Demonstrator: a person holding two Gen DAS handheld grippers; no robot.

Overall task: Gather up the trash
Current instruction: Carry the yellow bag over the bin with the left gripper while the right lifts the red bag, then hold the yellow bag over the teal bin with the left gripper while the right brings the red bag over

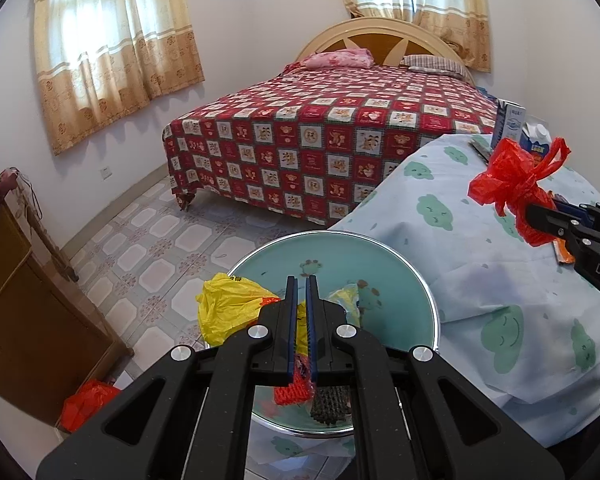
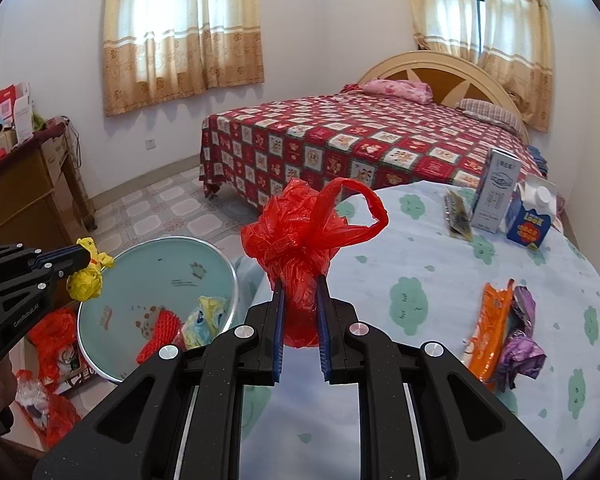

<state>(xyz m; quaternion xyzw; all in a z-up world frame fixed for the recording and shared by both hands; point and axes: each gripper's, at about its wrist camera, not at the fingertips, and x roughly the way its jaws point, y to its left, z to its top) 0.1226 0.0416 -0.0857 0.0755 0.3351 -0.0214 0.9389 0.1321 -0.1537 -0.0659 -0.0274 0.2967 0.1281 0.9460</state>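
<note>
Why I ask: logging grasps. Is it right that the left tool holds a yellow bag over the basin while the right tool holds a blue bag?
Not quite: the right tool holds a red bag, as the right wrist view shows. The left tool does hold the yellow bag over the basin.

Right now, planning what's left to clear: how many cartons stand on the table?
2: a tall grey-white carton and a blue milk carton beside it, at the table's far edge. Others may be hidden.

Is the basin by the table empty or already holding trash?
Holding trash: the basin already contains a red mesh piece and a crumpled yellow-blue wrapper.
</note>
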